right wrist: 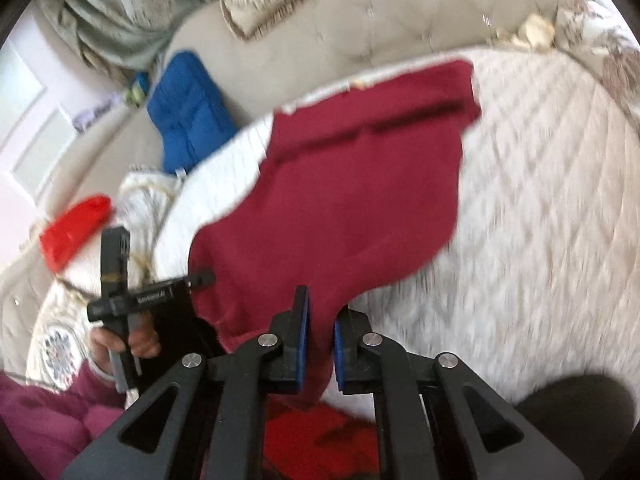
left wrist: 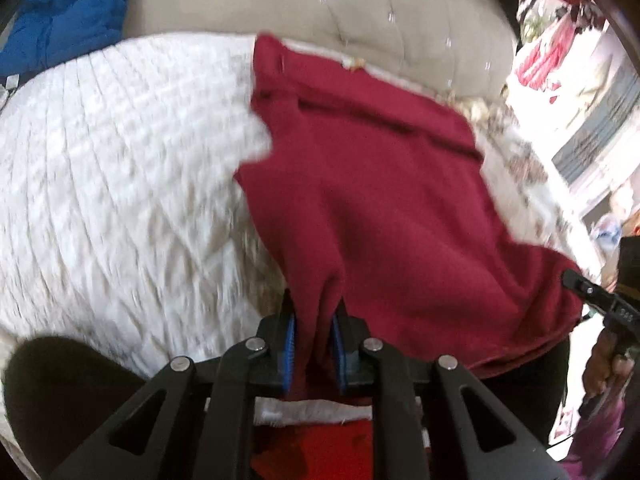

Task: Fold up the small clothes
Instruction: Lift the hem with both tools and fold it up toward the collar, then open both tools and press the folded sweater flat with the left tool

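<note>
A dark red garment (left wrist: 372, 200) lies partly on a white quilted bedcover (left wrist: 120, 168), its near edge lifted off it. My left gripper (left wrist: 314, 312) is shut on a bunched near corner of the cloth, which runs between the blue pads (left wrist: 291, 340). In the right wrist view the same red garment (right wrist: 340, 200) stretches away toward the headboard, and my right gripper (right wrist: 320, 320) is shut on its other near corner. The far hem stays flat on the bedcover (right wrist: 540, 200). Each view shows the other gripper at the garment's side edge: the right gripper (left wrist: 576, 280), the left gripper (right wrist: 200, 278).
A beige tufted headboard (left wrist: 360, 12) runs along the far side. A blue padded item (right wrist: 188, 112) leans against it at the left. A red object (right wrist: 76, 220) lies on the bed's left edge. A hand (right wrist: 120, 340) in a magenta sleeve holds the left gripper's handle.
</note>
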`<state>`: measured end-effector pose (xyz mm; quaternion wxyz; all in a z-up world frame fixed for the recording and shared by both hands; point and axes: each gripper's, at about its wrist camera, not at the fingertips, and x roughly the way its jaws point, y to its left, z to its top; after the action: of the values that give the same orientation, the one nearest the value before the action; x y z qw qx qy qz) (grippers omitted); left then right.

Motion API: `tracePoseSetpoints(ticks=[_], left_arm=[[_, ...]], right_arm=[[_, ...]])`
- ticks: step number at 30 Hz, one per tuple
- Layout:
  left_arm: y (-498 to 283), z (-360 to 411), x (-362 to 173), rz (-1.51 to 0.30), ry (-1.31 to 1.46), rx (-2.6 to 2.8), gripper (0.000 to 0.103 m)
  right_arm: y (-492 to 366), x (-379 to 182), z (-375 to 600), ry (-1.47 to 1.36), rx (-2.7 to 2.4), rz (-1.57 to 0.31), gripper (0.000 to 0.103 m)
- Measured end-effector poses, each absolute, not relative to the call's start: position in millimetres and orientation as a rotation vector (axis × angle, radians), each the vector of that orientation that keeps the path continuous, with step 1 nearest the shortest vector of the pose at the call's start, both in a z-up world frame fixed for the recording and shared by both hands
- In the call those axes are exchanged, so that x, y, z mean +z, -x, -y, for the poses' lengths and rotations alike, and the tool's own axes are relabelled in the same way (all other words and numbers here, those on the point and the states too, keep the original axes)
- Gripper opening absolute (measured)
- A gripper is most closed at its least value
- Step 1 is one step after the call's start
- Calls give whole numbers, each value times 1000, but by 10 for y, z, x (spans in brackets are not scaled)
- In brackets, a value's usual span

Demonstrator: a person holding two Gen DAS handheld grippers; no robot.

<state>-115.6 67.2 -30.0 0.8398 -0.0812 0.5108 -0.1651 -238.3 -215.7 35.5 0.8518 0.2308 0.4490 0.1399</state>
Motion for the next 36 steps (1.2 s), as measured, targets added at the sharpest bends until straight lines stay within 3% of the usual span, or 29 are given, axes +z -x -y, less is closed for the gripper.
tracePoseSetpoints(ticks=[12, 22, 25, 27, 29, 31, 36], left_arm=[[-9, -388, 263, -932, 161, -320, 16], [-1230, -188, -192, -995, 197, -261, 18], [-1346, -232, -300, -978, 223, -277, 27], [-1395, -300, -321, -978, 284, -326, 41], [-1399, -378, -296, -966, 346, -346, 67], [-1323, -466, -203, -896, 343, -270, 78], [-1164, -532, -93, -868, 275, -279, 79]], right_arm=[[1284, 689, 2631, -545, 169, -777, 0], [-35, 139, 3043, -562, 48, -865, 0], [-268, -115, 3160, -603, 27, -898, 0], [-285, -144, 3219, -617, 44, -893, 4], [-187, -75, 3261, -620, 51, -852, 12], [28, 47, 3282, -578, -4, -804, 17], [502, 187, 3212, -521, 10, -764, 16]])
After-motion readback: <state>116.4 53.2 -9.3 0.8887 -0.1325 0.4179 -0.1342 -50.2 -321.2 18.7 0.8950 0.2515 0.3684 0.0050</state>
